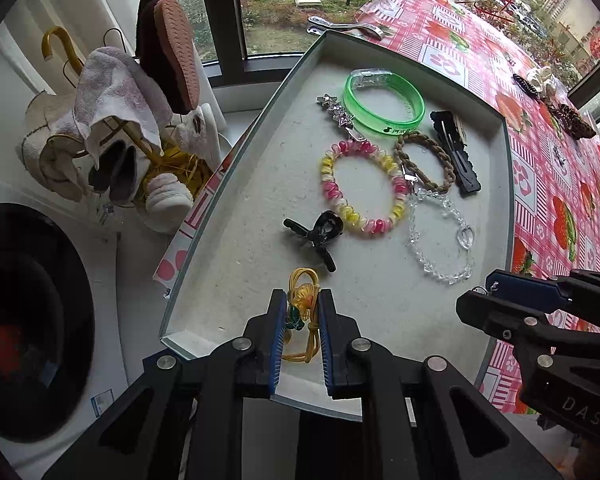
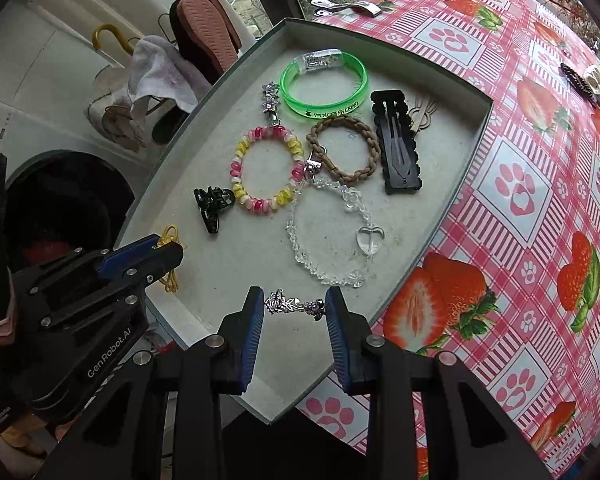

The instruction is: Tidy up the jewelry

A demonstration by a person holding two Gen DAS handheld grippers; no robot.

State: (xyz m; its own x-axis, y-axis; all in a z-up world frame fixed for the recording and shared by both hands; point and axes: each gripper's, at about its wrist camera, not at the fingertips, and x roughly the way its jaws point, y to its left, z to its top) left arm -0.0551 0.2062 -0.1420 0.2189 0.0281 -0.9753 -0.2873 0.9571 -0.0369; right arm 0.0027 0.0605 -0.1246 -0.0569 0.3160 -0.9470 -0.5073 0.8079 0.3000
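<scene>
Left wrist showed the left gripper (image 1: 303,312) clamped on a yellow cord (image 1: 301,300) over the tray's (image 1: 509,184) near edge. The right gripper (image 2: 296,306) pinched a silver clip (image 2: 294,304) endwise there

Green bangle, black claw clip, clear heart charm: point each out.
green bangle (image 2: 324,110), right wrist view, on its lettered front band.
black claw clip (image 2: 214,203), right wrist view, on its body.
clear heart charm (image 2: 370,239), right wrist view, on the heart's middle.
</scene>
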